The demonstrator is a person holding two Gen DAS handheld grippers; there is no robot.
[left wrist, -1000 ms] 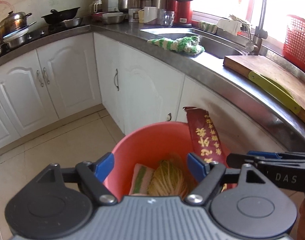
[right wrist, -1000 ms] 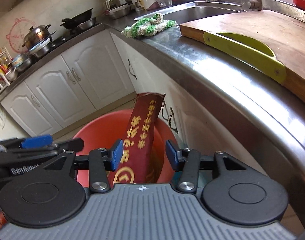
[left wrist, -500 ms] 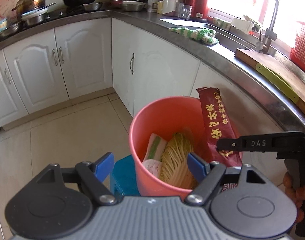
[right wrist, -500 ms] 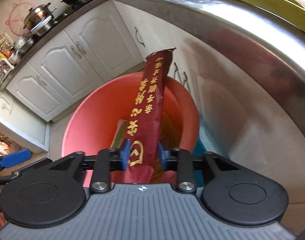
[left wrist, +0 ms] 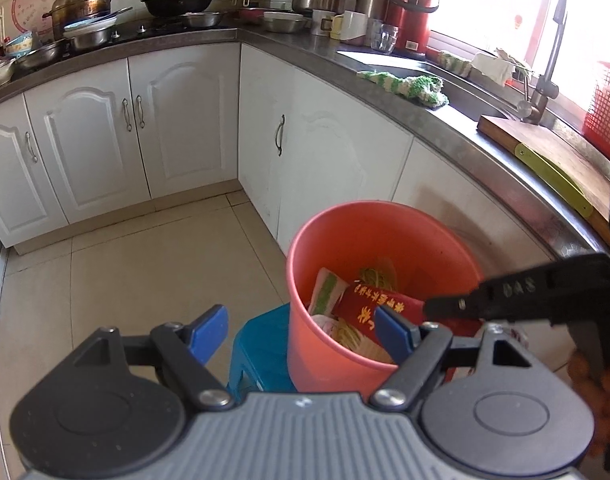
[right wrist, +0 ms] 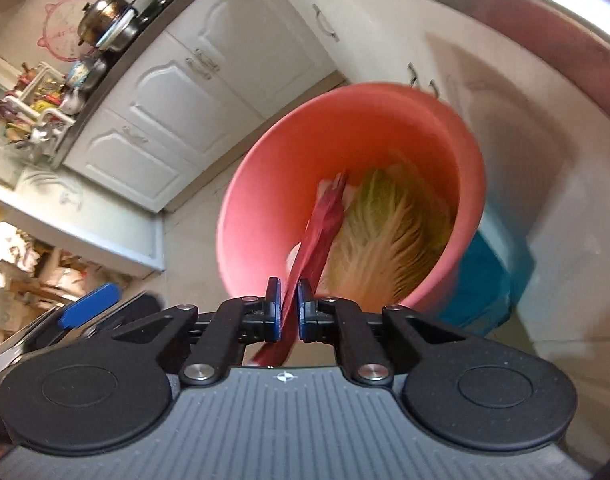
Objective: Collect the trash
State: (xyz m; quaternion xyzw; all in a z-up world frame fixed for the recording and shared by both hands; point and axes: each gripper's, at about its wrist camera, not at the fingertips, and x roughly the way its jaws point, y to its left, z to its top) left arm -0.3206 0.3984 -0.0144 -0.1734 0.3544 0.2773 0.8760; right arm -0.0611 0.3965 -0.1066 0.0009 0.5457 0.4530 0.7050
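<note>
White kitchen cabinets [left wrist: 177,128] run under a grey L-shaped worktop [left wrist: 421,120] that carries pots, a kettle, a green-and-white cloth and a wooden cutting board [left wrist: 545,156]. On the tiled floor [left wrist: 145,264], close to the cabinets, an orange bucket [left wrist: 329,344] stands on a blue stool [left wrist: 261,344]. Inside the bucket lie pale leafy vegetable scraps [right wrist: 389,236] and a green-and-white packet [left wrist: 325,292].

Right hand-held gripper [right wrist: 289,312]: jaws closing, pads pressed on a dark red wrapper with gold lettering [left wrist: 375,304]. The wrapper slants down from the jaws into the bucket, its far end among the scraps.

Left hand-held gripper [left wrist: 303,334]: jaws wide apart, nothing held, poised over the stool and the bucket's near rim.
</note>
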